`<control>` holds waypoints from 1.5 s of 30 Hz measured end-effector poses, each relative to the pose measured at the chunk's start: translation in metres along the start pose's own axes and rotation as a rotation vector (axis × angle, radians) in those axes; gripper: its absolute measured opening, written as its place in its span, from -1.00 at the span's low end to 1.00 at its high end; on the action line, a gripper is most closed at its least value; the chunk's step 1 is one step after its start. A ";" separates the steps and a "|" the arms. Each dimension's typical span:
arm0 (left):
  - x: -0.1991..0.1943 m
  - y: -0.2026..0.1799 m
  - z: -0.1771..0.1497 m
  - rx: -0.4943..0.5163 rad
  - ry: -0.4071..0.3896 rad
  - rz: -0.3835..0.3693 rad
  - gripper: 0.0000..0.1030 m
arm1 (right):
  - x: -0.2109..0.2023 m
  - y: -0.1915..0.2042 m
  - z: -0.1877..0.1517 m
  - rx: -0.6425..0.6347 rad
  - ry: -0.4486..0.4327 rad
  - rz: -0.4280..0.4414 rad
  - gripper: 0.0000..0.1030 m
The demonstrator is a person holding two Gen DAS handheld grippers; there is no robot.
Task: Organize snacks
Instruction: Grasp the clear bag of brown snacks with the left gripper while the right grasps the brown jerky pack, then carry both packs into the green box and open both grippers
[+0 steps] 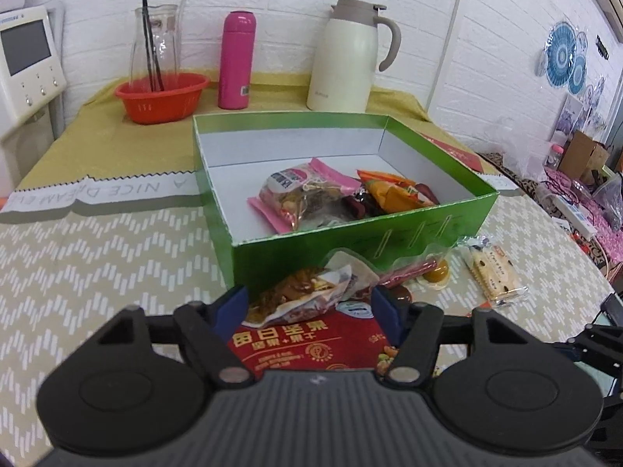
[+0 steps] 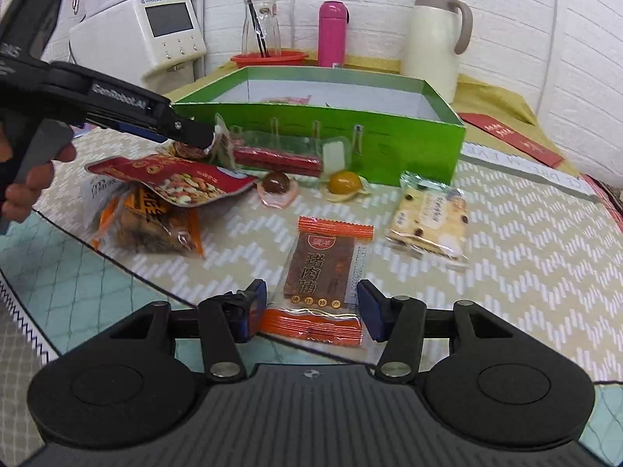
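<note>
A green box [image 1: 350, 233] [image 2: 389, 144] holds several snack packets [image 1: 307, 198]. My left gripper [image 1: 309, 303] is open just in front of the box, its fingers either side of a clear nut packet [image 1: 296, 295] lying above a red nut bag [image 1: 307, 346]; it also shows in the right wrist view [image 2: 206, 136]. My right gripper [image 2: 311, 307] is open and low over the table, straddling an orange pork-jerky packet [image 2: 319, 272]. A cracker packet [image 2: 428, 218] [image 1: 494, 272], a red sausage stick [image 2: 276, 157], two round candies [image 2: 274, 185] [image 2: 344, 183] and an orange packet [image 2: 152, 222] lie nearby.
A red bowl [image 1: 161, 97] with a glass jug [image 1: 155, 39], a pink flask [image 1: 237, 58] and a cream thermos jug [image 1: 346, 58] stand behind the box. A white appliance [image 2: 155, 35] is at the left. A red envelope [image 2: 510, 140] lies at the right.
</note>
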State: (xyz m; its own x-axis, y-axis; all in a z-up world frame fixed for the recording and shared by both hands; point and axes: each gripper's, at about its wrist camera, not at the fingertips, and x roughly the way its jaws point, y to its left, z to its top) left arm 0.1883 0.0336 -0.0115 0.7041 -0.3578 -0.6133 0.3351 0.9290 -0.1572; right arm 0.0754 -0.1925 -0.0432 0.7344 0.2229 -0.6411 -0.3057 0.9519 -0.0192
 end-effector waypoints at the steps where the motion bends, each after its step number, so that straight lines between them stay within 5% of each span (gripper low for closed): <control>1: 0.004 -0.001 0.001 0.007 0.009 -0.002 0.17 | -0.002 -0.002 -0.001 -0.001 0.003 0.007 0.73; 3: 0.008 -0.003 0.001 0.024 0.014 -0.002 0.04 | -0.004 -0.003 0.000 0.011 -0.007 0.007 0.81; 5: 0.010 -0.007 0.002 0.059 0.022 0.021 -0.32 | -0.003 -0.002 0.002 0.021 -0.019 -0.001 0.85; 7: 0.009 -0.007 0.001 0.073 0.028 0.023 -0.40 | 0.001 -0.002 0.005 0.031 -0.024 0.000 0.87; 10: 0.009 -0.008 0.001 0.090 0.024 0.026 -0.37 | 0.009 0.000 0.007 0.042 -0.019 -0.012 0.93; 14: 0.017 -0.014 -0.001 0.125 0.034 0.055 0.23 | 0.015 0.002 0.008 0.053 -0.015 -0.030 0.95; 18: 0.023 -0.015 -0.003 0.128 0.040 0.071 0.04 | 0.018 0.002 0.009 0.047 -0.027 -0.046 0.98; 19: 0.022 -0.015 -0.001 0.123 0.039 0.070 -0.09 | 0.018 0.002 0.008 0.046 -0.029 -0.044 0.88; 21: 0.018 -0.012 0.000 0.091 0.039 0.060 -0.12 | 0.015 0.002 0.009 0.038 -0.035 -0.038 0.33; 22: 0.015 -0.011 -0.001 0.082 0.035 0.059 -0.13 | 0.012 0.003 0.009 0.039 -0.035 -0.036 0.29; 33: -0.050 -0.014 0.005 0.009 -0.074 -0.046 -0.14 | -0.030 0.009 0.022 0.044 -0.146 0.030 0.29; 39: -0.080 -0.009 0.038 -0.078 -0.168 -0.135 -0.14 | -0.040 0.007 0.057 0.037 -0.235 0.077 0.29; 45: -0.064 0.001 0.075 -0.150 -0.196 -0.134 -0.14 | -0.026 0.005 0.102 0.015 -0.300 0.088 0.29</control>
State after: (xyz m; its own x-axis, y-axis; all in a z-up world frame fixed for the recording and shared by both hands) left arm 0.1899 0.0502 0.0858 0.7724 -0.4763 -0.4201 0.3471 0.8706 -0.3487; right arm 0.1170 -0.1717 0.0519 0.8526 0.3542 -0.3843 -0.3682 0.9289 0.0393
